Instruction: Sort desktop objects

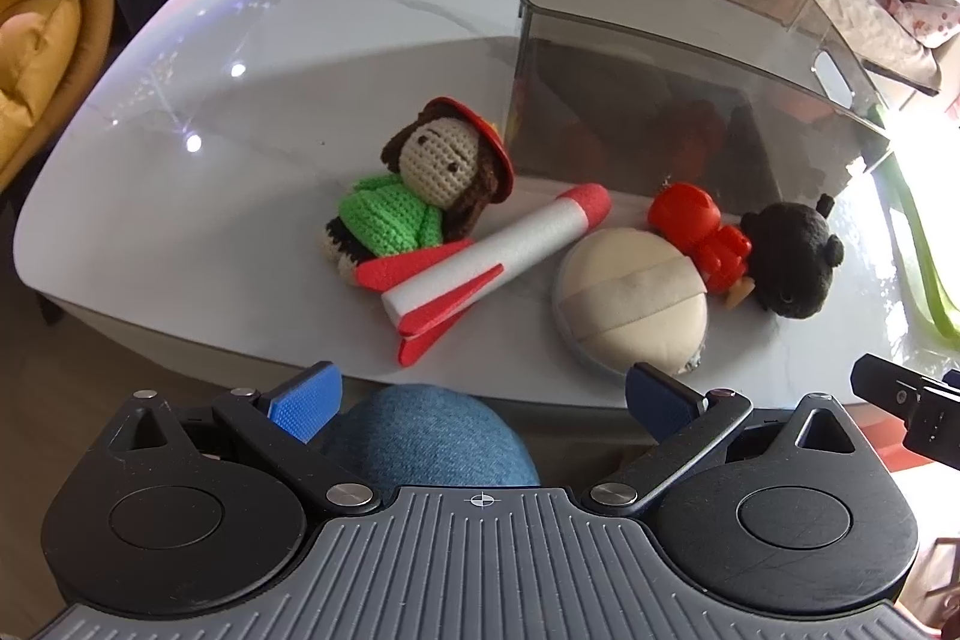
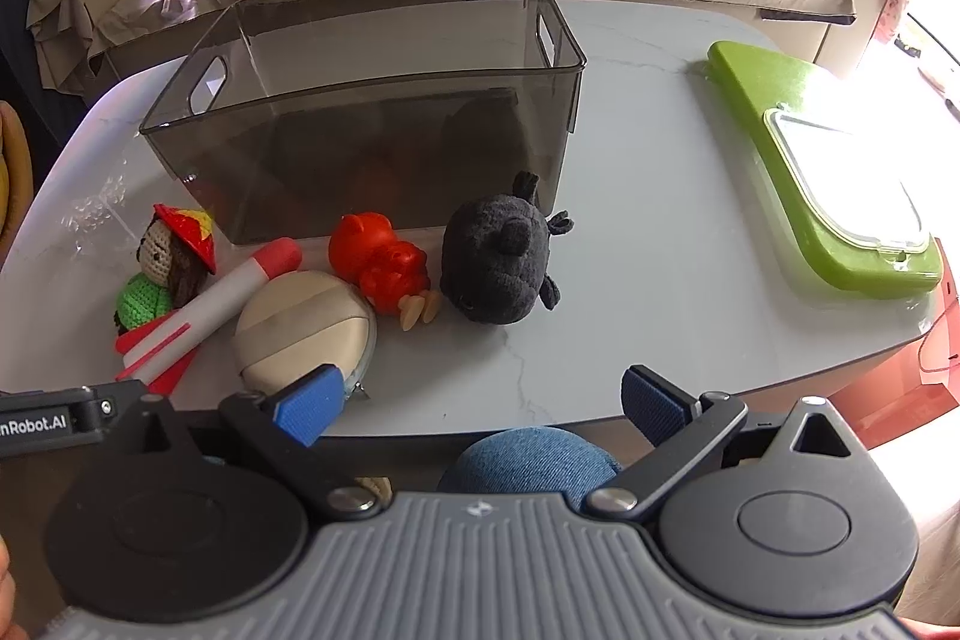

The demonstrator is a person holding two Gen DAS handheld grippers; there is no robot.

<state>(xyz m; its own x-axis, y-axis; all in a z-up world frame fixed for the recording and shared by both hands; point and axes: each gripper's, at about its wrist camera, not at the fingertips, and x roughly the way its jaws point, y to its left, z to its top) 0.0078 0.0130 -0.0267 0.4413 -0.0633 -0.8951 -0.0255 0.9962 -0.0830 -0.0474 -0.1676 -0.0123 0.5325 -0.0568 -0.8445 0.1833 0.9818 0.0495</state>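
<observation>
Left tool and right tool, both spread apart and holding nothing, at the near edge of the table. Doll, rocket, puff, red toy and black plush in a row just near of the smoky bin; green case far right.

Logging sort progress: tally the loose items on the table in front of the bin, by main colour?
Red: 1, toy figure
Black: 1, plush
Beige: 1, round pouch
White with red: 1, foam rocket
Green: 1, crochet doll
Total: 5, all outside the smoky bin.
</observation>
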